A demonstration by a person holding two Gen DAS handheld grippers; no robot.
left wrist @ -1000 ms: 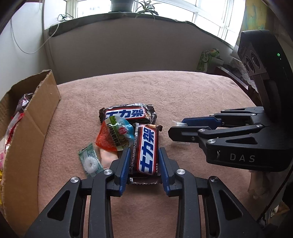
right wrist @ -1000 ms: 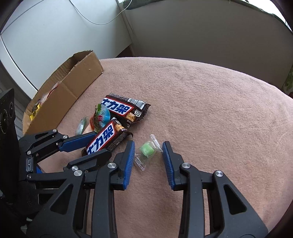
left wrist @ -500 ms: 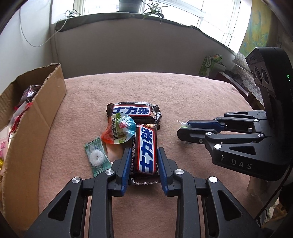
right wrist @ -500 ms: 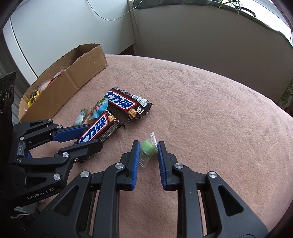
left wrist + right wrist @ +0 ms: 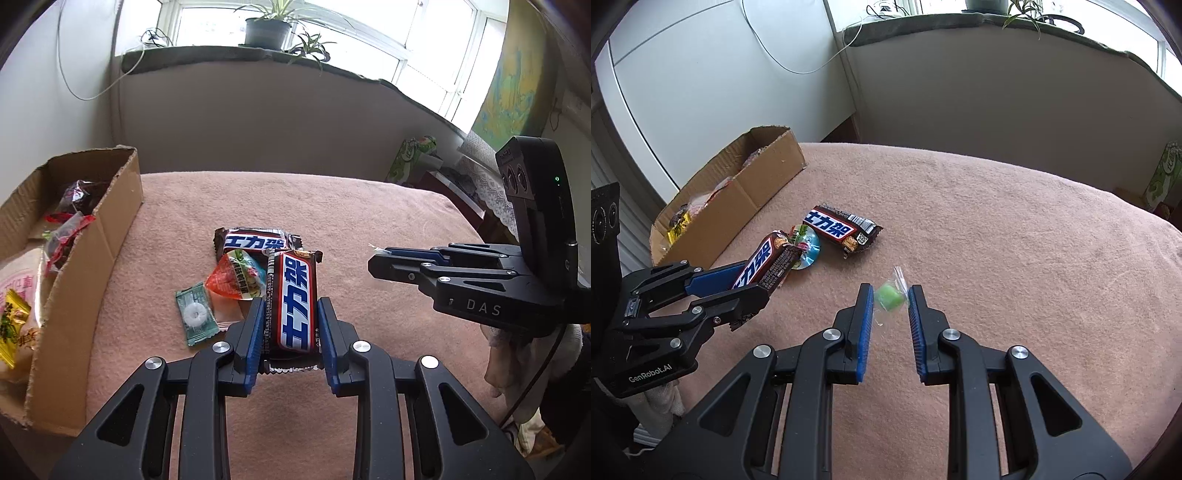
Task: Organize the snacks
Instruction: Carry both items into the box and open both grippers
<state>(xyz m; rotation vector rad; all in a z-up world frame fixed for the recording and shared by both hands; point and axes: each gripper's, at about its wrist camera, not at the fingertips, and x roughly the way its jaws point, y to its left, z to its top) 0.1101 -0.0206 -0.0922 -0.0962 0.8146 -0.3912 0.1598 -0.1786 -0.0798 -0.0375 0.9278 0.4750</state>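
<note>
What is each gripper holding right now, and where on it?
Left gripper clamps a chocolate bar by its long sides near the rear end. Right gripper pinches a green candy in clear wrap across its middle.

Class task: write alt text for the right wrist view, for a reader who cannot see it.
The right tongs grip a small green candy in clear wrap above a pink cloth-covered table. To the left, the left tongs hold up a chocolate bar; a second bar lies beyond, near an open cardboard box of snacks.
</note>
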